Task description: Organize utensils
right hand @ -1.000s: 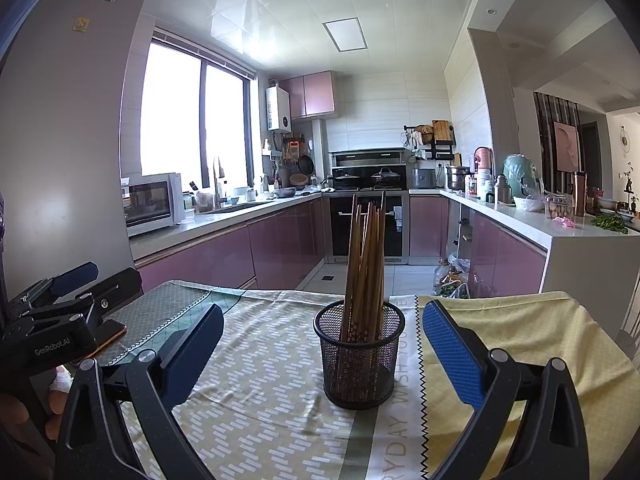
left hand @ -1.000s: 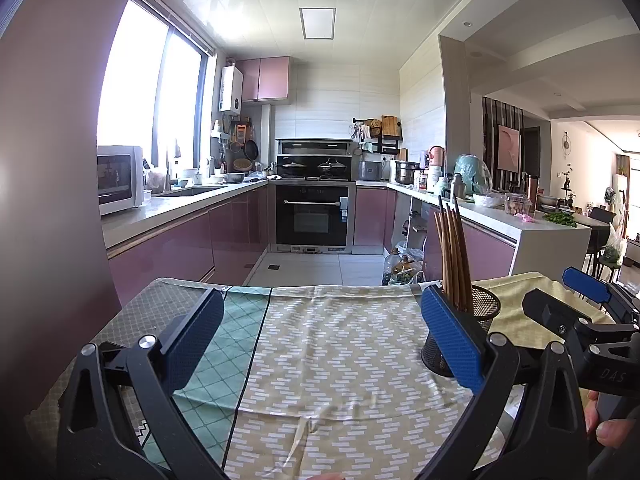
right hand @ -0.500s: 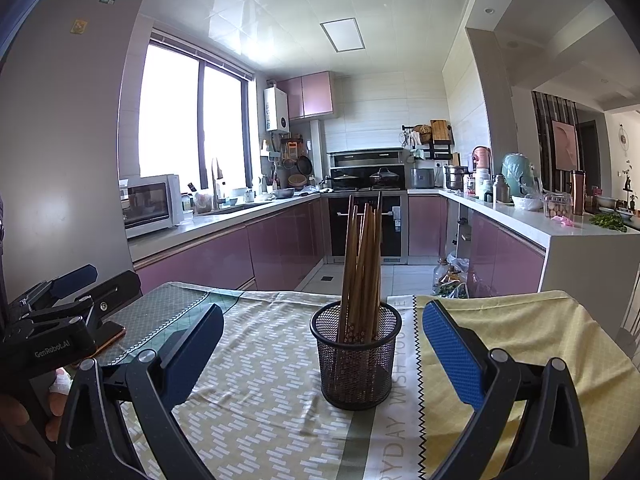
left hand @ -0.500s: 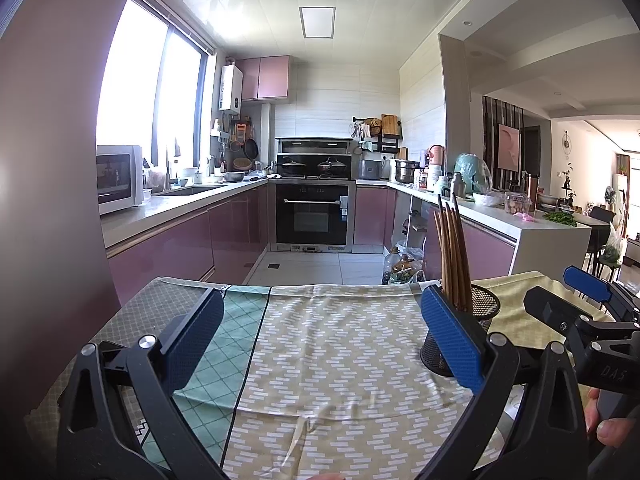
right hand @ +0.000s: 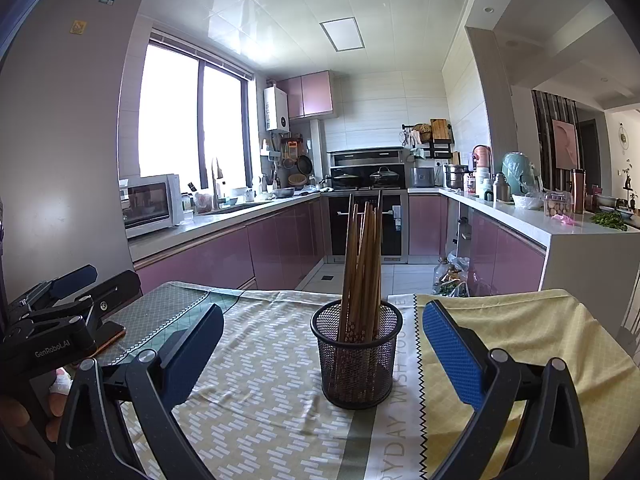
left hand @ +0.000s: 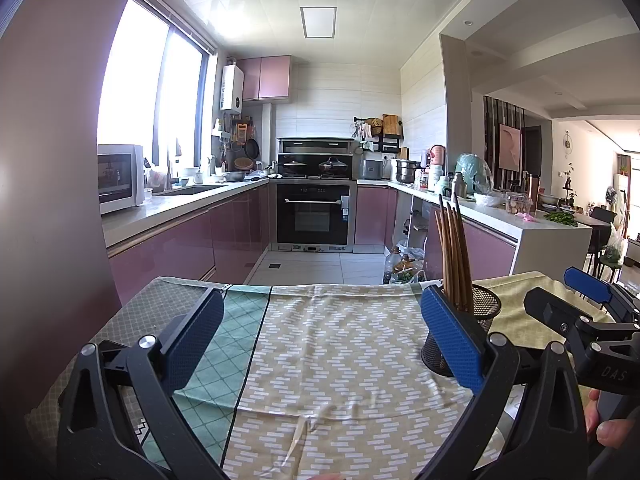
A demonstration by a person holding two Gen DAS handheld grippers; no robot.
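Wooden chopsticks [right hand: 362, 264] all upright in mesh holder [right hand: 357, 360] | none loose near holder, task looks done | left hand-held gripper [left hand: 320, 340] wide, empty | right hand-held gripper [right hand: 322, 354] wide, empty

The left gripper [left hand: 320, 336], black with blue ribbed pads, has its jaws spread wide over the tabletop [left hand: 340, 360], and nothing is between them. The tabletop is covered with a beige cloth with white dashes, and a teal checked cloth [left hand: 224, 344] lies at 9 o'clock. At 3 o'clock a black round wire-mesh holder [left hand: 486, 312] stands upright, partly hidden behind the right pad. A bundle of brown wooden chopsticks [left hand: 454, 256] stands inside it, leaning a little to 11 o'clock. Further at 3 o'clock is the right gripper [left hand: 576, 304], black with a blue pad, and at 4 o'clock the fingers [left hand: 608, 424] of a hand that holds it. Behind, at 12 o'clock, is a black oven [left hand: 314, 216] between pink cabinets.
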